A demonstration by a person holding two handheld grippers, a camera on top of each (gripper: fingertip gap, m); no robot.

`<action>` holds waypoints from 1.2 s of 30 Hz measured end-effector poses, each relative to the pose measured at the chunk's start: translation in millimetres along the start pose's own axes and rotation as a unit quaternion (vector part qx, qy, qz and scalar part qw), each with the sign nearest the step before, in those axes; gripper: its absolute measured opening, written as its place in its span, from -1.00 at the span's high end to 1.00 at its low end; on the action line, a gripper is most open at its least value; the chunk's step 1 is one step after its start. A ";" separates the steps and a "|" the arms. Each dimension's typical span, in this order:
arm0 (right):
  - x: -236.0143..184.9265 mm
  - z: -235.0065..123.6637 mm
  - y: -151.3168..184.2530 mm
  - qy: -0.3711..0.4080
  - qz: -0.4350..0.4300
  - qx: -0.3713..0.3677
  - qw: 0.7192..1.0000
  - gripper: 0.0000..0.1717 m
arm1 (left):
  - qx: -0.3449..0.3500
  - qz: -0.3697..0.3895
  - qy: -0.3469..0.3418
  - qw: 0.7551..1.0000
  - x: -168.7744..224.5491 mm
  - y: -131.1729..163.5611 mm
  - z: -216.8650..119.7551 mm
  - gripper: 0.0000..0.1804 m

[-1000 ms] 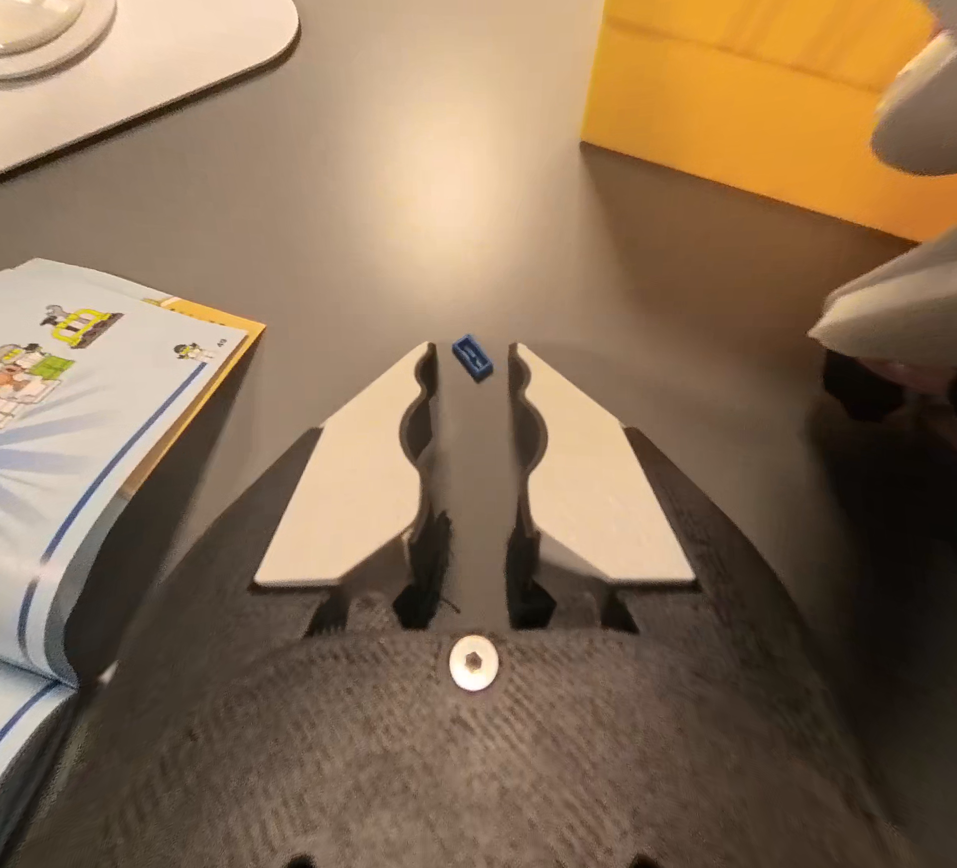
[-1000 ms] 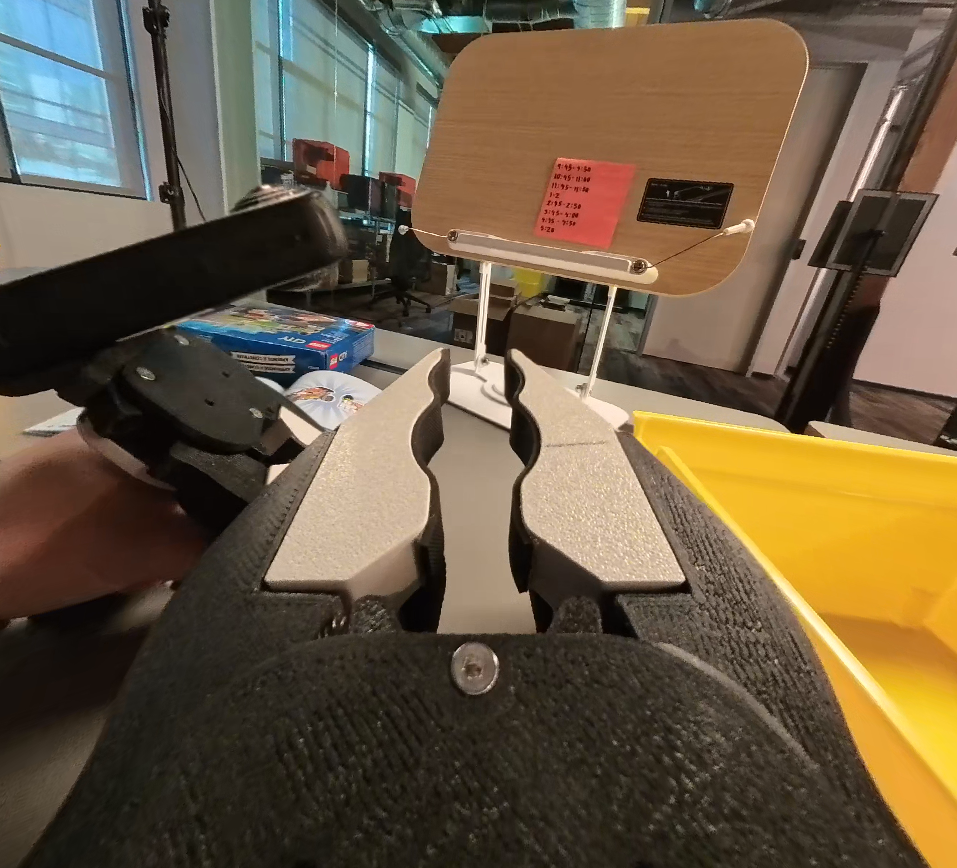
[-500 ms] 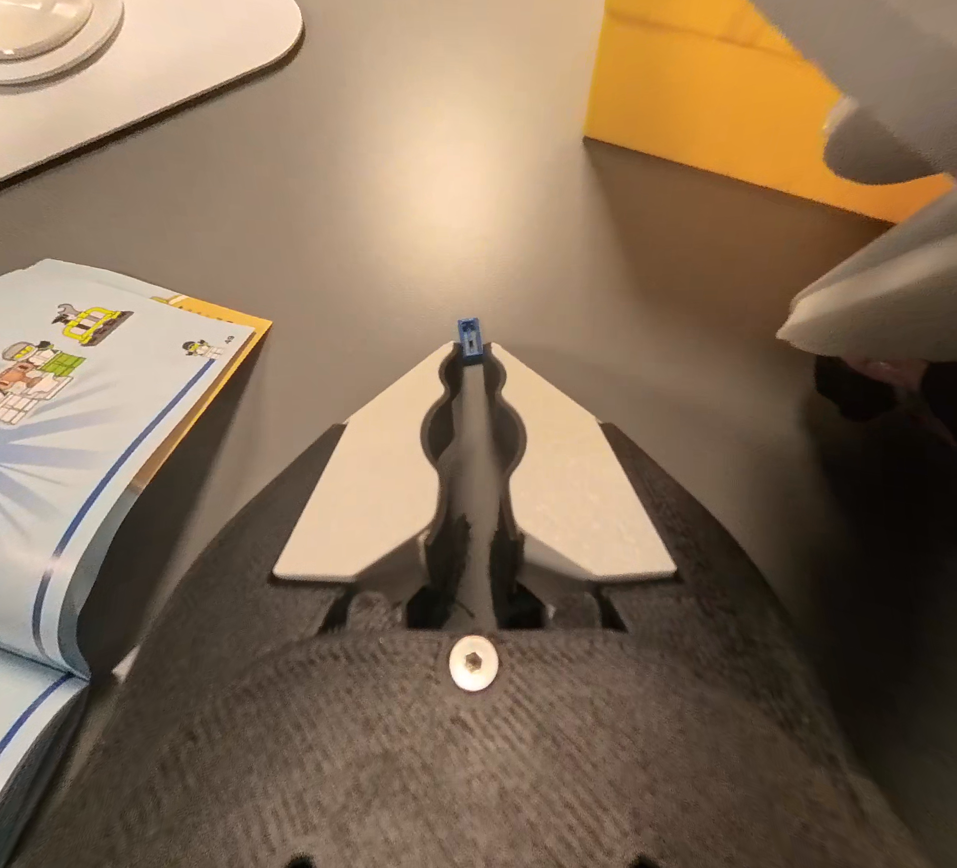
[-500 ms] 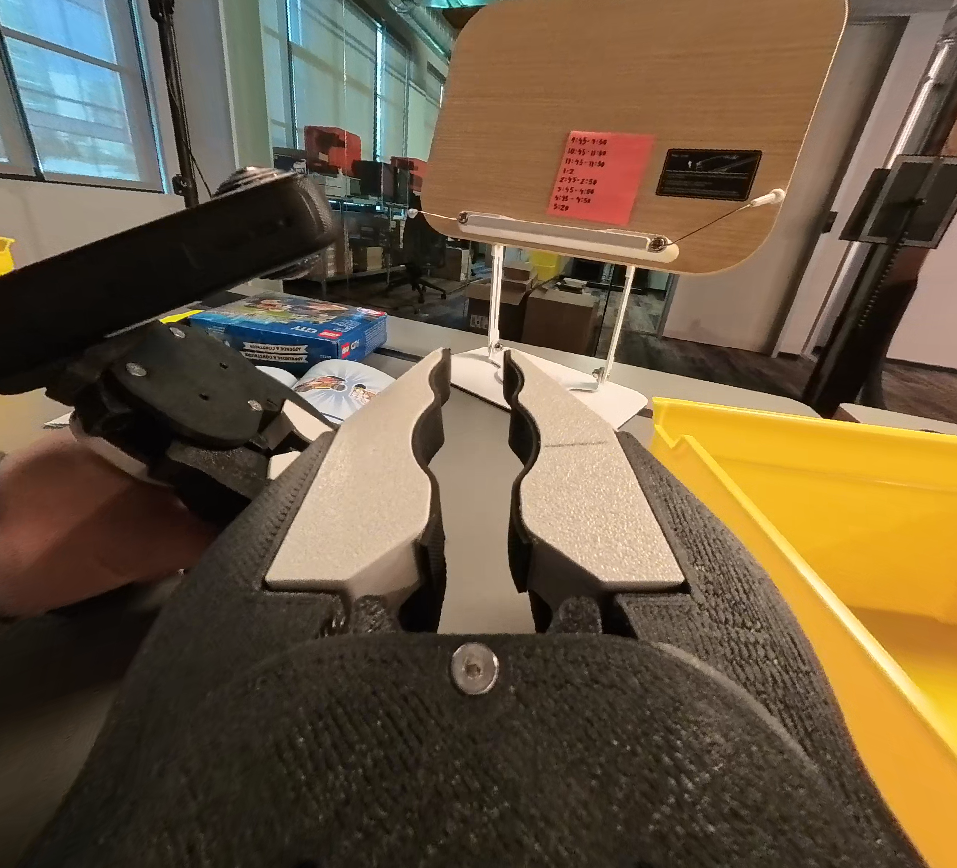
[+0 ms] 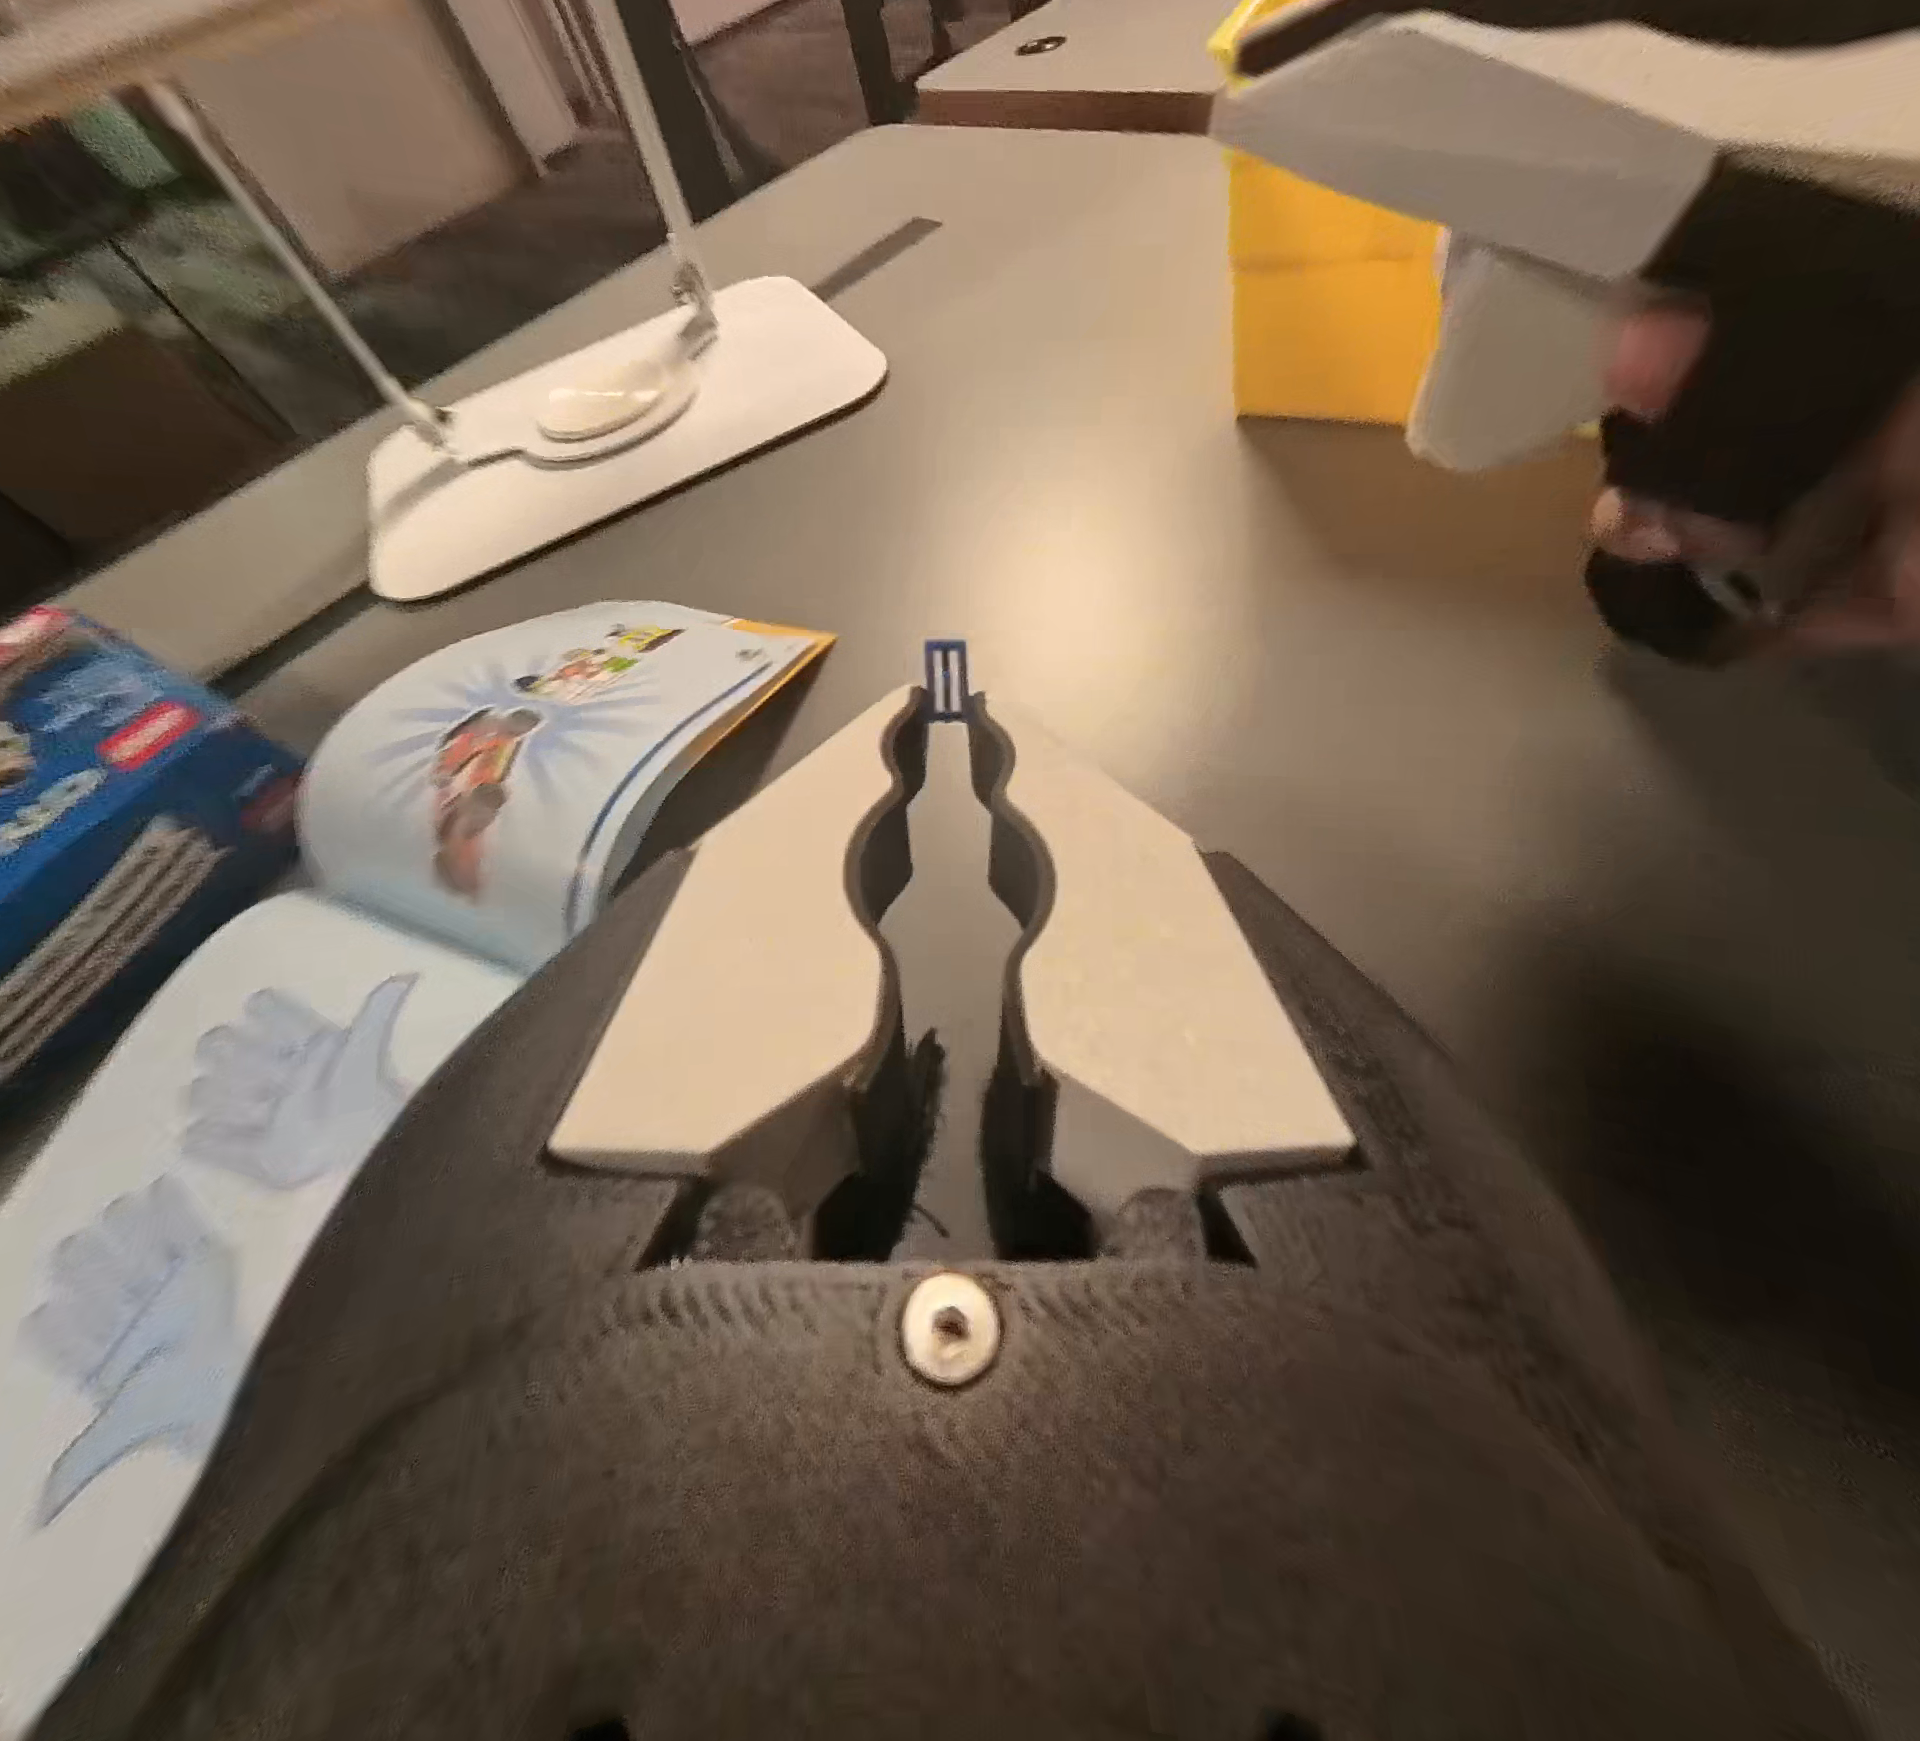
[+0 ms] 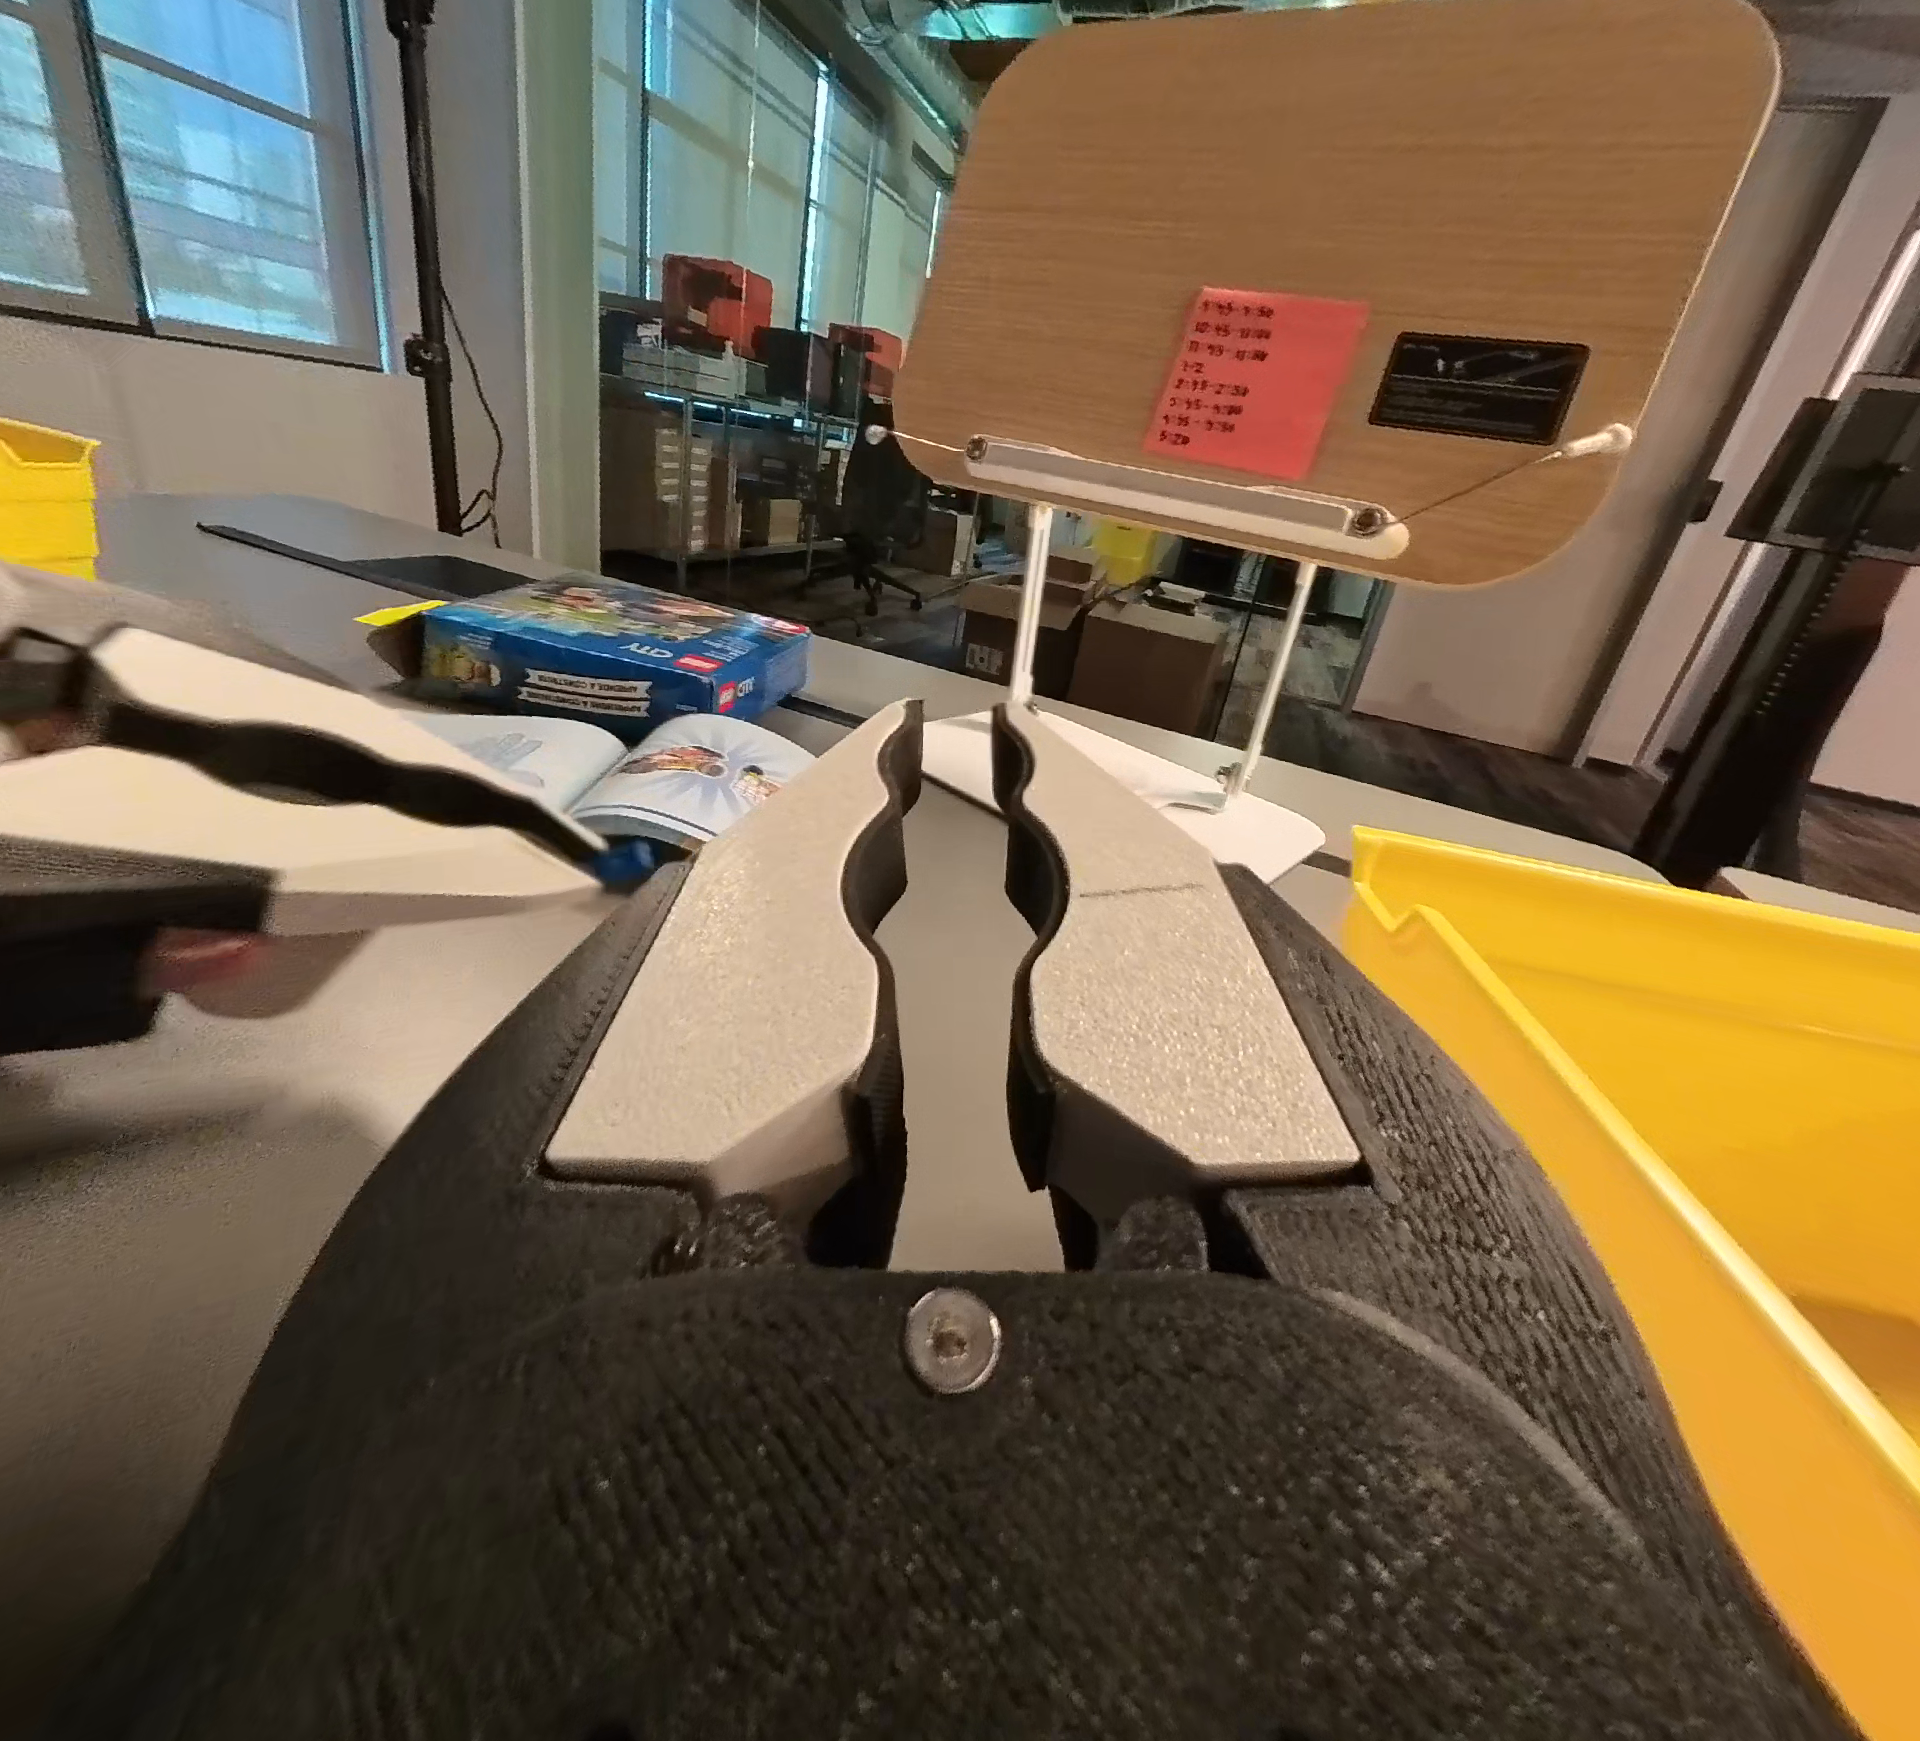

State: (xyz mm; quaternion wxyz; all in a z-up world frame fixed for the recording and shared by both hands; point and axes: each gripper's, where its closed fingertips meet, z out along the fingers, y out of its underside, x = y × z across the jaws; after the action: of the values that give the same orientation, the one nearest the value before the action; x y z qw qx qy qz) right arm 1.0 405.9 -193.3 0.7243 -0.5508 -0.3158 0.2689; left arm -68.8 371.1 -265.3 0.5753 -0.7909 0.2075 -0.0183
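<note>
My left gripper [image 5: 945, 704] is shut on a small blue brick [image 5: 944, 677], pinched at the fingertips and lifted above the dark table [image 5: 1195, 611]. The same brick [image 6: 629, 860] shows in the right wrist view at the tip of the left gripper, just left of my right gripper's fingers. My right gripper [image 6: 956, 720] is open with nothing between its pads. It also shows at the upper right of the left wrist view [image 5: 1558, 164], held by a hand, above the table beside the yellow bin [image 5: 1320, 309].
An open instruction booklet [image 5: 499, 756] and a blue toy box [image 6: 613, 652] lie to the left. A wooden book stand [image 6: 1351, 278] on a white base [image 5: 623, 434] stands at the back. The yellow bin [image 6: 1662, 1068] is at the right. My hands' fingertips stand some 11 centimetres from each other.
My left gripper closed on the blue brick lying on the table, then lifted and tilted up with it. My right gripper narrowed a little and stayed empty.
</note>
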 end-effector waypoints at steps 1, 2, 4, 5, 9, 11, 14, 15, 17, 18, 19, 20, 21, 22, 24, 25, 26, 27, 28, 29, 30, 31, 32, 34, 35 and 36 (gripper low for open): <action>-1.5 0.1 -0.3 -0.002 -0.004 0.001 1.000 0.88 | 0.005 0.013 -0.014 1.000 -3.2 2.6 -10.2 0.94; -2.8 0.3 -0.1 -0.003 -0.008 0.001 1.000 0.89 | 0.014 0.026 -0.027 0.999 -6.6 3.6 -21.5 0.94; -5.4 0.8 0.5 -0.007 -0.015 -0.001 1.000 0.90 | 0.037 0.045 -0.062 0.996 -17.6 -0.2 -47.2 0.94; -6.1 1.0 0.5 -0.008 -0.019 -0.001 1.000 0.90 | 0.054 0.056 -0.085 0.993 -26.0 -7.5 -63.5 0.94; -8.1 1.1 0.9 -0.009 -0.030 -0.001 1.000 0.91 | 0.124 0.125 -0.271 0.946 -87.4 -53.7 -165.8 0.94; -10.5 1.8 2.6 -0.013 -0.034 -0.004 0.999 0.92 | 0.103 0.125 -0.362 0.918 -124.3 -60.1 -220.8 0.94; -13.7 2.3 3.9 -0.017 -0.045 -0.007 0.999 0.92 | 0.022 0.046 -0.410 0.910 -169.2 -39.8 -279.1 0.94; -14.6 2.1 3.8 -0.018 -0.047 -0.007 0.999 0.93 | -0.013 0.014 -0.422 0.906 -182.5 -27.0 -296.4 0.93; -15.9 1.6 2.8 -0.019 -0.052 -0.006 0.998 0.93 | -0.079 -0.047 -0.462 0.882 -207.2 3.2 -334.8 0.94; -16.9 1.5 2.8 -0.020 -0.055 -0.006 0.998 0.93 | -0.114 -0.086 -0.469 0.871 -215.0 22.4 -349.4 0.94; -17.9 1.4 2.9 -0.021 -0.058 -0.007 0.998 0.93 | -0.143 -0.131 -0.466 0.863 -219.7 42.3 -359.7 0.94; -18.9 1.2 2.9 -0.022 -0.061 -0.007 0.998 0.93 | -0.170 -0.180 -0.453 0.856 -221.7 63.5 -365.7 0.94; -20.1 1.1 2.8 -0.023 -0.064 -0.007 0.998 0.93 | -0.196 -0.227 -0.439 0.847 -222.3 84.5 -369.7 0.94; -21.5 0.8 2.8 -0.025 -0.067 -0.007 0.997 0.93 | -0.217 -0.263 -0.429 0.836 -223.0 103.2 -373.4 0.93; -24.3 0.1 2.9 -0.028 -0.072 -0.008 0.997 0.93 | -0.235 -0.305 -0.428 0.817 -225.7 128.9 -380.1 0.74; -25.5 -0.4 3.0 -0.030 -0.074 -0.008 0.997 0.93 | -0.239 -0.319 -0.428 0.811 -225.4 137.0 -381.9 0.63; -26.3 -0.8 2.9 -0.031 -0.076 -0.008 0.997 0.93 | -0.237 -0.328 -0.426 0.809 -225.0 141.8 -382.3 0.54; -26.9 -1.1 2.8 -0.031 -0.076 -0.008 0.997 0.93 | -0.234 -0.335 -0.424 0.808 -224.5 144.6 -381.8 0.46; -27.3 -1.2 2.9 -0.032 -0.077 -0.009 0.997 0.93 | -0.232 -0.338 -0.424 0.807 -223.9 146.1 -381.9 0.42; -27.6 -1.2 3.1 -0.032 -0.077 -0.009 0.996 0.93 | -0.231 -0.337 -0.425 0.808 -223.5 146.4 -382.1 0.39; -27.8 -1.2 3.4 -0.033 -0.077 -0.010 0.996 0.93 | -0.230 -0.335 -0.422 0.810 -222.8 145.8 -381.4 0.38; -28.0 -1.1 3.6 -0.033 -0.077 -0.011 0.996 0.93 | -0.230 -0.335 -0.419 0.812 -221.7 145.2 -380.8 0.35; -28.1 -1.0 3.8 -0.033 -0.077 -0.011 0.996 0.93 | -0.227 -0.334 -0.421 0.812 -221.6 143.8 -381.6 0.32; -27.9 -1.1 3.8 -0.032 -0.078 -0.011 0.996 0.93 | -0.209 -0.321 -0.434 0.815 -222.0 133.1 -384.2 0.29; -28.0 -1.1 3.7 -0.032 -0.079 -0.011 0.996 0.93 | -0.186 -0.304 -0.443 0.822 -222.3 120.9 -384.3 0.29; -28.2 -1.0 3.7 -0.032 -0.080 -0.011 0.996 0.93 | -0.158 -0.283 -0.449 0.833 -221.3 104.9 -381.9 0.29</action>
State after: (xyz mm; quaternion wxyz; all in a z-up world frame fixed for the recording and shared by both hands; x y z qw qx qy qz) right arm -16.9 385.3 -201.7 0.7269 -0.5228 -0.3849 0.2240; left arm -405.3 77.3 -186.3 0.4423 -0.8164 -0.3062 0.2103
